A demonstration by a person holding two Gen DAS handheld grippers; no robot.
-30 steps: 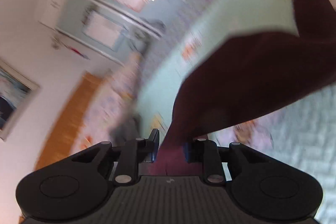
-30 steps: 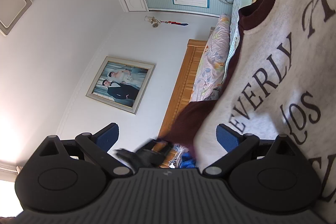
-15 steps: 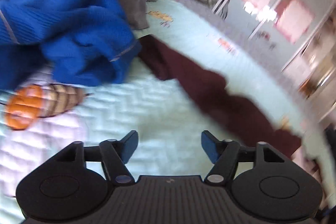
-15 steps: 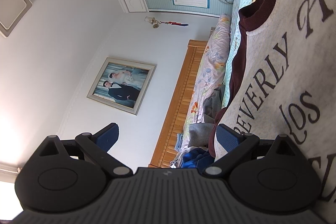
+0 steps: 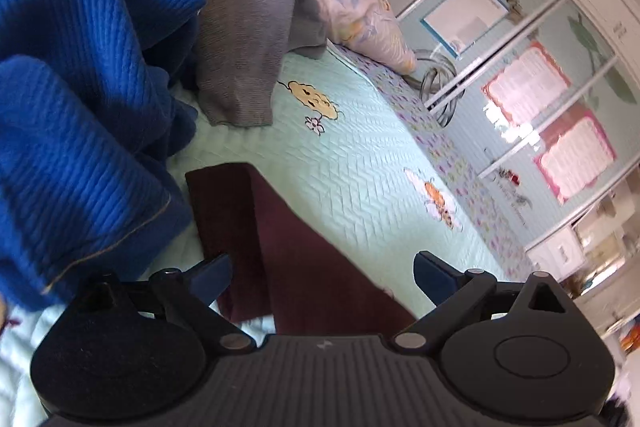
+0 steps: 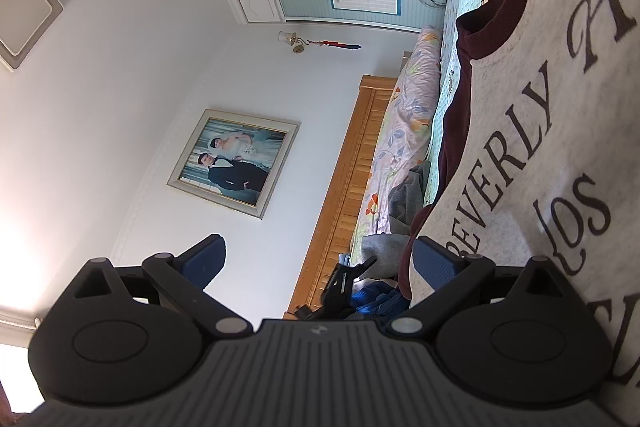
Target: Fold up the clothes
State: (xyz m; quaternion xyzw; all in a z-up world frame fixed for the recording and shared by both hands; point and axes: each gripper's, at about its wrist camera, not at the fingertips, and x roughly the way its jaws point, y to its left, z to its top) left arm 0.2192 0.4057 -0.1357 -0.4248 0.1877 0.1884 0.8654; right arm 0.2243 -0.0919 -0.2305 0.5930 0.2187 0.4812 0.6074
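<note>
Above the maroon sleeve of the sweatshirt, the left gripper hangs with its jaws spread wide; they have just been opening, and the sleeve lies flat on the quilt under the gap, with neither blue pad pressing it. Beyond the sleeve stretches the mint-green quilted bedspread, stitched with small cartoon figures. Just left of the sleeve a blue knit sweater is heaped, and past that a grey knit garment drapes toward a floral pillow. The right gripper also stands wide open and grips nothing, its right pad close beside the grey sweatshirt front printed with dark "BEVERLY" lettering and edged by a maroon collar. Farther off from the sweatshirt stand a wooden headboard and a framed portrait on the white wall.
</note>
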